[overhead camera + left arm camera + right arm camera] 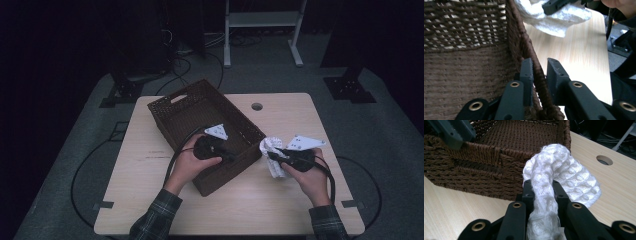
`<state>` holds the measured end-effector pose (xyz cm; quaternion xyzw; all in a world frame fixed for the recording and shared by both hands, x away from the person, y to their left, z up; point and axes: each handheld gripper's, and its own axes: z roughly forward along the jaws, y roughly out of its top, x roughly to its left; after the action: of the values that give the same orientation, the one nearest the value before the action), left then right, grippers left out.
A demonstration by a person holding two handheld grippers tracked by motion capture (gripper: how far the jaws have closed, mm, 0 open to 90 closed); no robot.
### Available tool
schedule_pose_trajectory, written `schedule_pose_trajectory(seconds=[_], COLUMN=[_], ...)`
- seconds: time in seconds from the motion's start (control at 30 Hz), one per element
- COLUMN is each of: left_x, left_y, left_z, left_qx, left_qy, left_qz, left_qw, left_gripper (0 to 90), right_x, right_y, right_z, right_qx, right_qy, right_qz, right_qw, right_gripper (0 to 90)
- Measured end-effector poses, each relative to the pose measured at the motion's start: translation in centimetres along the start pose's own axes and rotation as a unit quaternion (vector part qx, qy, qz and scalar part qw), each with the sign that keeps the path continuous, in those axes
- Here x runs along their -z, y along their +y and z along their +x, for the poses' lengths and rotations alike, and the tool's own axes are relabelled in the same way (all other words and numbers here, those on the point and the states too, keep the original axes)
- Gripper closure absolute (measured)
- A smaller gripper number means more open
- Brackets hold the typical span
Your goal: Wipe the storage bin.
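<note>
Forearms in plaid sleeves (155, 220) enter from the bottom edge of the high view, nearest the camera, each hand carrying a hand-held gripper.

Tabletop (280, 200): pale wood, fills the centre of the high view; round cable hole (257, 106) near its upper edge.

Woven basket (200, 112): dark brown, rectangular, set at an angle in the centre-left of the high view, with a handle slot in its far wall. Its near right wall is the part being handled.

White knitted cloth (272, 152): bunched, just right of the basket's right wall in the high view, touching or nearly touching it; I cannot tell which. In the right gripper view the cloth (554, 170) rises from the bottom centre and arches over in front of the basket wall (474, 175).

Left hand-held gripper (227, 155): at the basket's near right wall, centre of the high view. In the left gripper view (540, 66) its jaws straddle the basket rim (524, 40), one inside, one outside. Inner jaw lies against the weave; a narrow gap shows at the outer jaw, so not clamped.

Right hand-held gripper (275, 156): right of centre in the high view. In its own view (543, 191) both jaws are pinching a rolled strand of the cloth.
</note>
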<state>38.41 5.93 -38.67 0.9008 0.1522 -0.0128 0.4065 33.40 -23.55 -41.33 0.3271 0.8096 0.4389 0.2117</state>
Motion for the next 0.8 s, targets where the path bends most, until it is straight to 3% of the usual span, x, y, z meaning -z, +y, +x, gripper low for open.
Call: schedule_pose_trajectory(seconds=[0.17, 0.33, 0.8], left_x=[-0.1, -0.1, -0.1], left_y=[-0.1, -0.2, -0.4], left_z=[-0.1, -0.1, -0.3], left_qx=[-0.002, -0.002, -0.002], left_qy=[0.002, -0.005, -0.001], left_qz=[0.004, 0.002, -0.004], left_qw=[1.0000, 1.0000, 1.0000], left_gripper=[70.2, 75.3, 75.2], right_x=[-0.6, -1.0, -4.2], right_y=[0.1, -0.1, -1.8], right_z=[0.4, 0.4, 1.1], right_qx=[0.003, 0.001, -0.002], right_qy=[-0.006, -0.008, 0.008], right_qz=[0.004, 0.006, 0.065], right_qw=[1.0000, 0.9999, 0.9979], right_gripper=[76.4, 76.4, 76.6])
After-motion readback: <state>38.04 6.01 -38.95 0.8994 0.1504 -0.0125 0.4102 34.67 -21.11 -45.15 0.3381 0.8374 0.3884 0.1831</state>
